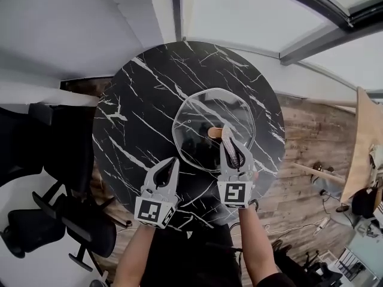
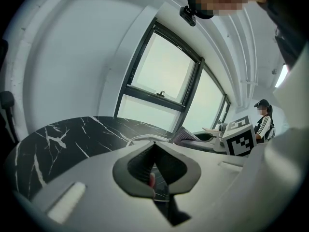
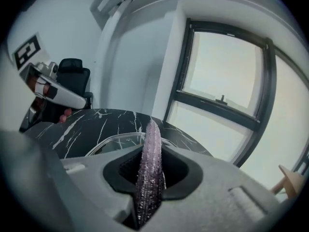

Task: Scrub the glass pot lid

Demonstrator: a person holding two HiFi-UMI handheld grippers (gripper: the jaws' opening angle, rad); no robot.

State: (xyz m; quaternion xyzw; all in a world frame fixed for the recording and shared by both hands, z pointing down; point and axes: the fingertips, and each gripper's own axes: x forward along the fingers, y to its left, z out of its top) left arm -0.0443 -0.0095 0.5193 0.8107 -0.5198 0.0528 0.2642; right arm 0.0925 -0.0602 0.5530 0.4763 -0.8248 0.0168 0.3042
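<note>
Round black marble table [image 1: 131, 118] under tall windows, wood floor around. Resting flat just right of its middle, glass lid [image 1: 197, 109], knob [image 1: 214, 133] up. At the lid's near edge, left claw [image 1: 173, 161] pinched shut on nothing, apparently not steadying the glass. Right claw [image 1: 234, 158] clamped on a purple glittery scrubber [image 1: 228, 137], tip poised by the knob. No suds or streaks visible; scrubbing judged barely started, nearly all the glass left to cover.
</note>
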